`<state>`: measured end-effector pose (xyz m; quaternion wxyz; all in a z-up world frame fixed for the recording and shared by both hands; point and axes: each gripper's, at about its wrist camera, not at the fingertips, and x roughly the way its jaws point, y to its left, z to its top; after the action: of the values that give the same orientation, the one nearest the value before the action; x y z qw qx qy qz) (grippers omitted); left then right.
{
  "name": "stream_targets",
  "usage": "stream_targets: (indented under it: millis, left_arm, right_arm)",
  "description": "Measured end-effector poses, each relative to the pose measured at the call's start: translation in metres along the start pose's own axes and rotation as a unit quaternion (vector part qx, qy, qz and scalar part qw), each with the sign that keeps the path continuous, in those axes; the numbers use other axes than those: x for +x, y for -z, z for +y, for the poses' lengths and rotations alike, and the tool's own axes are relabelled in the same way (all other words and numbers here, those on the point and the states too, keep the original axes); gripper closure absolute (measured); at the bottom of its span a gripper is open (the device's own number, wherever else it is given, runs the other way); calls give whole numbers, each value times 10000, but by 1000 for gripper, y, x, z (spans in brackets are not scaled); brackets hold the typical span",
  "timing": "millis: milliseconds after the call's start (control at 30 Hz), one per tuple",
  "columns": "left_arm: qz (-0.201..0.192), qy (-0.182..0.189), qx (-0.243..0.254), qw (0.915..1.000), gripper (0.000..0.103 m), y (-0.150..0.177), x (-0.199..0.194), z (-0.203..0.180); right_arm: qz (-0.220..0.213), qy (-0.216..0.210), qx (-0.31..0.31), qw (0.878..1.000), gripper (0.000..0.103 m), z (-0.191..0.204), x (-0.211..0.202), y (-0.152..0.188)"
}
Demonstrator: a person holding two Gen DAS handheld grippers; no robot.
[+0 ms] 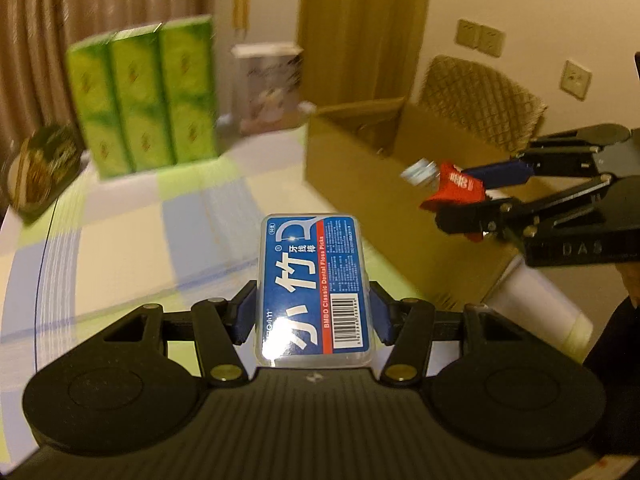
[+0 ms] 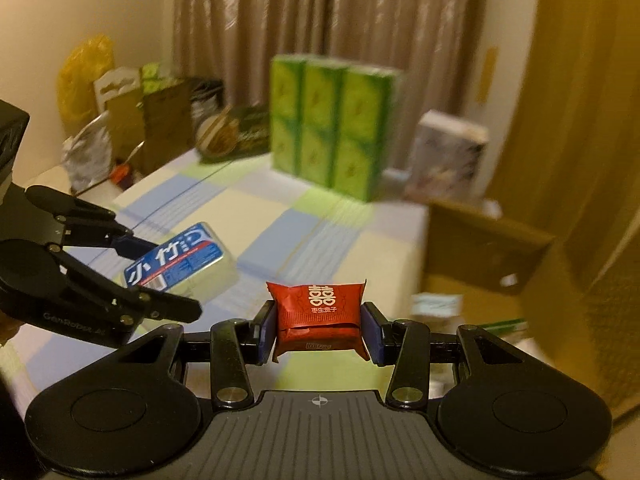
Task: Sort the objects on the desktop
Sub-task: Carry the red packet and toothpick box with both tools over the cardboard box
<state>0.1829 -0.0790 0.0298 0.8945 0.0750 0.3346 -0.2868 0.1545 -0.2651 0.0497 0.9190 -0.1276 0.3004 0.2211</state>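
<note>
- L gripper (image 1: pixel 314 316) is seen clamped on a floss pick box (image 1: pixel 314 286), blue label up, held by its long sides above the checked tablecloth (image 1: pixel 132 240).
- R gripper (image 2: pixel 319 330) is closed on a red candy packet (image 2: pixel 319 314), squeezed at both ends; in the left wrist view it is carried over the near edge of the cardboard box (image 1: pixel 360 168).
- Both items are off the table, none released yet; box interior is only partly visible, w/ a pale item inside.
- Risk: packet is soft foil, so it could be crumpled or slip out if the grip is eased before it is over the opening.
- Risk: floss box is smooth plastic w/ a narrow pad contact; a tilt could let it slide.
- Risk: grippers are near each other by the box; a collision is possible if both are moved in together.
- Box flaps could be caught on approach.
</note>
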Motion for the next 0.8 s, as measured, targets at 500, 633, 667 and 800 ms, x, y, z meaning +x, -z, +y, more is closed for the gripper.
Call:
stream_targets:
  millis: [500, 633, 667, 800]
  left_arm:
    - [-71, 500, 453, 9977, 51, -121, 74, -83]
    - [-3, 543, 339, 9979, 51, -138, 103, -87]
    - [15, 529, 319, 9981, 51, -141, 110, -87]
    - [94, 542, 262, 9981, 51, -148, 135, -86]
  right_arm:
    - [10, 659, 403, 9970, 61, -121, -13, -2]
    - [-2, 656, 457, 9968, 61, -146, 5, -4]
    - [11, 649, 459, 9968, 61, -151, 9, -4]
    - [81, 636, 409, 9971, 61, -165, 31, -6]
